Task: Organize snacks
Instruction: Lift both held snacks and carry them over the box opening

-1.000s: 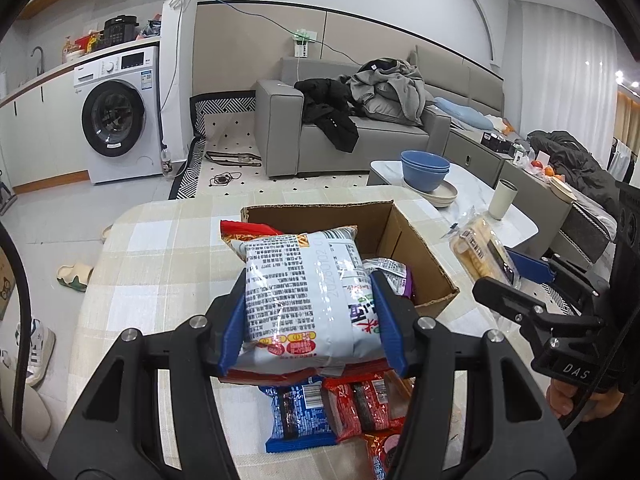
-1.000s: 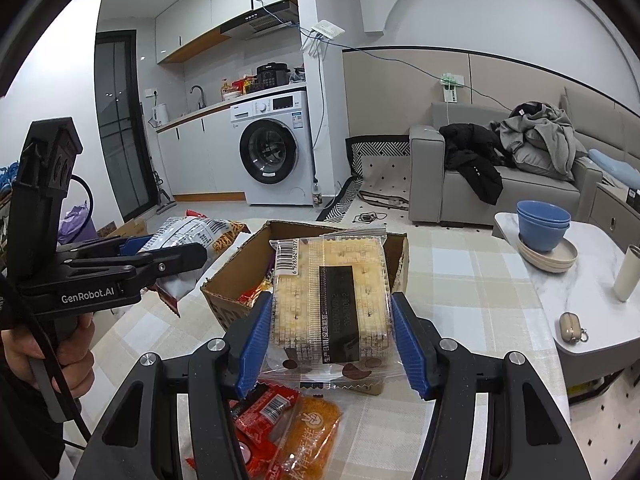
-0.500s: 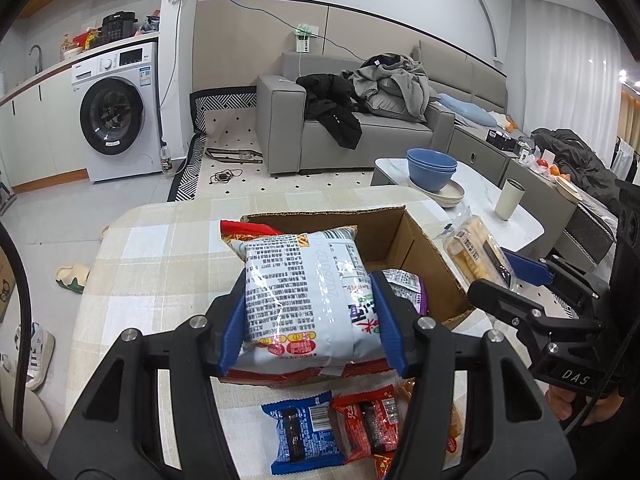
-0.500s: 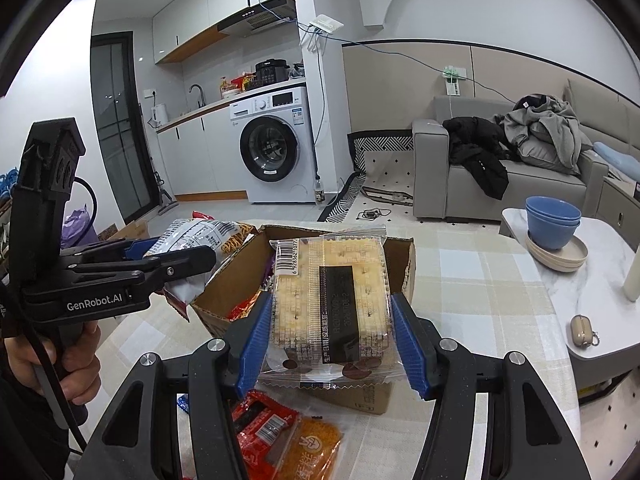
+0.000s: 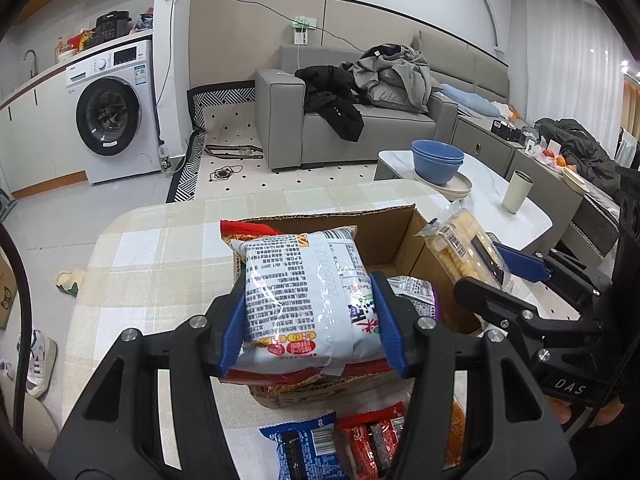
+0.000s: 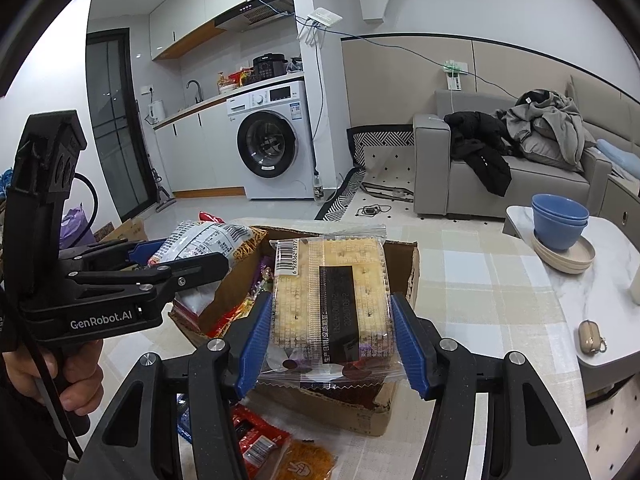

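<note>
My left gripper [image 5: 310,322] is shut on a white printed snack bag [image 5: 308,296] and holds it above the near-left part of an open cardboard box [image 5: 404,236]. My right gripper [image 6: 332,340] is shut on a clear pack of yellow crackers [image 6: 332,300], held over the same cardboard box [image 6: 404,264]. Each gripper shows in the other's view: the right gripper [image 5: 508,280] with the cracker pack [image 5: 460,248] at the box's right, the left gripper [image 6: 176,260] with the white bag [image 6: 204,240] at its left. Other packets lie inside the box.
Blue [image 5: 304,448], red [image 5: 372,436] and orange snack packs [image 6: 304,460] lie on the checked tablecloth [image 5: 160,252] in front of the box. Beyond to the right, a marble side table [image 5: 488,188] carries blue bowls [image 5: 438,160], a cup [image 5: 516,192] and a small case [image 6: 590,336].
Both grippers have moved forward with their packs, from over the loose snacks to over the box. The box now sits closer and lower in both views.
</note>
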The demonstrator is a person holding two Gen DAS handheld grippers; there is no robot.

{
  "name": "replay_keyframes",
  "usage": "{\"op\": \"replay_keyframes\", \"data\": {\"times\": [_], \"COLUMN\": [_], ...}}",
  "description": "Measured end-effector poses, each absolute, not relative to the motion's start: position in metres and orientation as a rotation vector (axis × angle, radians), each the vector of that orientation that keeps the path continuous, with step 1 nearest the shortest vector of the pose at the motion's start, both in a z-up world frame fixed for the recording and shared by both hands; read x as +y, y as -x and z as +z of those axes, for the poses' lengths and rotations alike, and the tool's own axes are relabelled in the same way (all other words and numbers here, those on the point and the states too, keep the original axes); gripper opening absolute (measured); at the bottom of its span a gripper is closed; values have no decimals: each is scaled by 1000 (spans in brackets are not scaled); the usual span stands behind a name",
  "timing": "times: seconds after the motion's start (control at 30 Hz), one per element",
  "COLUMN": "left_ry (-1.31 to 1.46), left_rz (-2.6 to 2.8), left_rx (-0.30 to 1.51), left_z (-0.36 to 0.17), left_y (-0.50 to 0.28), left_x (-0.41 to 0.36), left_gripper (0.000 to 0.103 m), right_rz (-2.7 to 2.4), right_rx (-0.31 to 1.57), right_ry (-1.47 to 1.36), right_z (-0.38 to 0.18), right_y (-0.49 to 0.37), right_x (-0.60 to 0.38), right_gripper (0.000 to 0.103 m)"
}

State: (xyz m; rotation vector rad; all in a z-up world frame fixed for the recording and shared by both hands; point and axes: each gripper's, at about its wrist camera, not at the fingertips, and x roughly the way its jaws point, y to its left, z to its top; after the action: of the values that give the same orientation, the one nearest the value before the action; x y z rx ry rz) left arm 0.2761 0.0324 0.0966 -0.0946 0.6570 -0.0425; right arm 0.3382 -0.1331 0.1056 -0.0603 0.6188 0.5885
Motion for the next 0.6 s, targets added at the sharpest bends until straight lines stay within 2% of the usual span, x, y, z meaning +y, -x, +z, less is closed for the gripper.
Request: {"op": "replay_keyframes", "data": {"times": [0.6], "left_ry": [56], "left_rz": [-39], "left_rx": [716], "left_z": [59], "left_y": [-332], "left_x": [13], "left_gripper": [54], "right_rz": [575], "right_rx": [673], "right_ry": [90], "right_z": [90], "right_y": [-369], "right_x": [-117], "right_gripper": [59]}}
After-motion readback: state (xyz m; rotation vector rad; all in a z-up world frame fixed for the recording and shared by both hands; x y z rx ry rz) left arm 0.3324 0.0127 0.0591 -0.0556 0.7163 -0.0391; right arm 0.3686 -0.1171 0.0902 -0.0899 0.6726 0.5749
